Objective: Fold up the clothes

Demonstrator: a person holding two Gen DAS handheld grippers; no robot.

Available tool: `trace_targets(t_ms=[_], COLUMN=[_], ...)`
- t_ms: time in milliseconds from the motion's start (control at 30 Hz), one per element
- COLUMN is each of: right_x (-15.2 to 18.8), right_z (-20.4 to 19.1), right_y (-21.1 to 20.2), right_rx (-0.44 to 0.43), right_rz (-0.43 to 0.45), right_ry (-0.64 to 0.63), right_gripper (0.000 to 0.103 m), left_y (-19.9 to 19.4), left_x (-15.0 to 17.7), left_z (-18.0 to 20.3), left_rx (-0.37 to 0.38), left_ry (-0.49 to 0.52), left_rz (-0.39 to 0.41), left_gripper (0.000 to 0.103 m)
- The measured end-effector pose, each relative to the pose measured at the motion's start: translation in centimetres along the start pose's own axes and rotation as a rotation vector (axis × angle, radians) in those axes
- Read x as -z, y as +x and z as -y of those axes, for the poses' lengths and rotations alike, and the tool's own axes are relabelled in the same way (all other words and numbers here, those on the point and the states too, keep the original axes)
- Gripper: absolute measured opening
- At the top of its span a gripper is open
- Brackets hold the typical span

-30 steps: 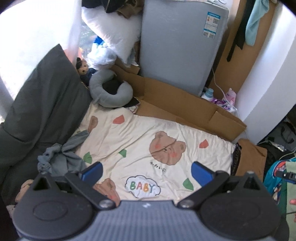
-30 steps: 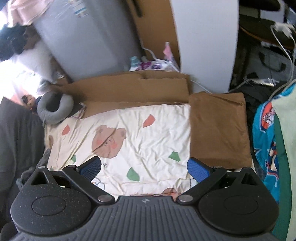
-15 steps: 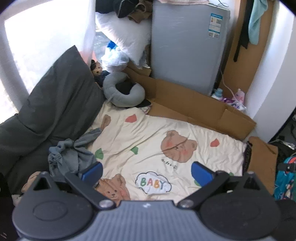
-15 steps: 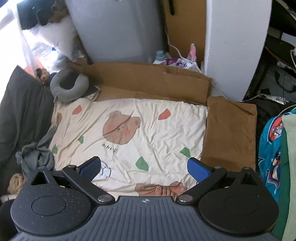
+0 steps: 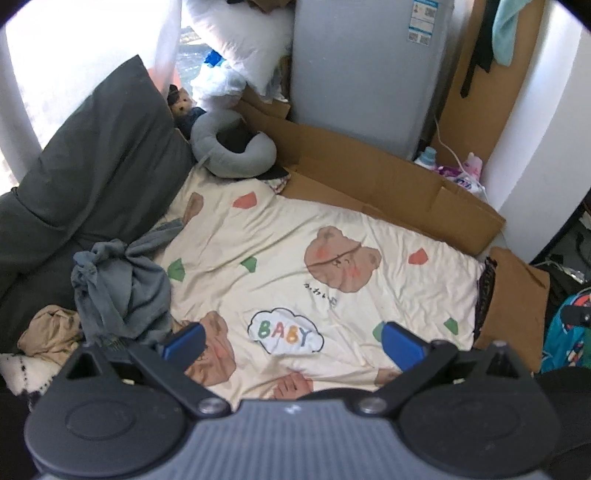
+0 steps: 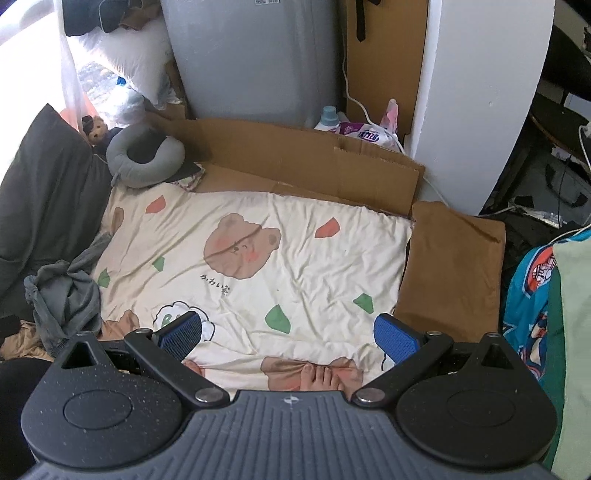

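One view only, teal hanging cloth (image 5: 511,29)

you get hard daylight from the window (image 5: 74,40) at ten o'clock in both views; it blows out to pure white there and washes the curtain (image 6: 70,74). the quilt (image 5: 295,258) is evenly lit and sharp, its creases throwing soft shadows. the room at three o'clock in the right view falls dim. fisheye bending curves the wall (image 6: 480,92) and blackens the corners. no motion blur.
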State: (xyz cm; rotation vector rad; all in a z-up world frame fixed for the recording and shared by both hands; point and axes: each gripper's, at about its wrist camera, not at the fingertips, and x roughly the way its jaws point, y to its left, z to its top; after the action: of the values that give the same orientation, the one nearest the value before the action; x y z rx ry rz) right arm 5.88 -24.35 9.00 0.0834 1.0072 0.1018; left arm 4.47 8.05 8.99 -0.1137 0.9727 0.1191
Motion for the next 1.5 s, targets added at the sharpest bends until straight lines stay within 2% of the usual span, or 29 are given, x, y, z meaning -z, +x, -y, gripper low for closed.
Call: trace_targets(t_ms=[267, 433, 1033, 1233, 1367, 1500], right_x=[0.8, 1.2, 1.7, 1.5, 2.0, 2.0], right_z=[-0.8, -1.2, -2.7, -2.6, -2.8, -2.9], right_y=[-0.1, 0.1, 0.5, 1.0, 2.2, 2.2], right_rx=[-0.004, -0.014, -0.061, -0.053, -0.052, -0.060], right_rz=[-0.012, -0.029, -0.065, -0.066, -0.095, -0.080], right_ry=[-0.017, -0.020, -0.030, -0.024, -0.028, -0.033], right_gripper=[0.102, 0.102, 0.102, 0.102, 0.102, 0.102], left_y=[0.2, 0.7, 1.4, 2.3, 2.8, 3.1], left_x=[0.3, 0.5, 0.4, 0.3, 0.5, 0.4], left_z=[1.3, 1.6, 4.9, 5.7, 5.9, 5.6], left_rx=[-0.004, 0.001, 0.023, 0.032, 0.010, 0.012], left_ry=[0.028, 0.029, 0.090, 0.090, 0.092, 0.078], left_rz=[0.009, -0.022, -0.061, -0.083, -0.080, -0.075], left_gripper=[0.103, 0.103, 0.103, 0.103, 0.102, 0.101])
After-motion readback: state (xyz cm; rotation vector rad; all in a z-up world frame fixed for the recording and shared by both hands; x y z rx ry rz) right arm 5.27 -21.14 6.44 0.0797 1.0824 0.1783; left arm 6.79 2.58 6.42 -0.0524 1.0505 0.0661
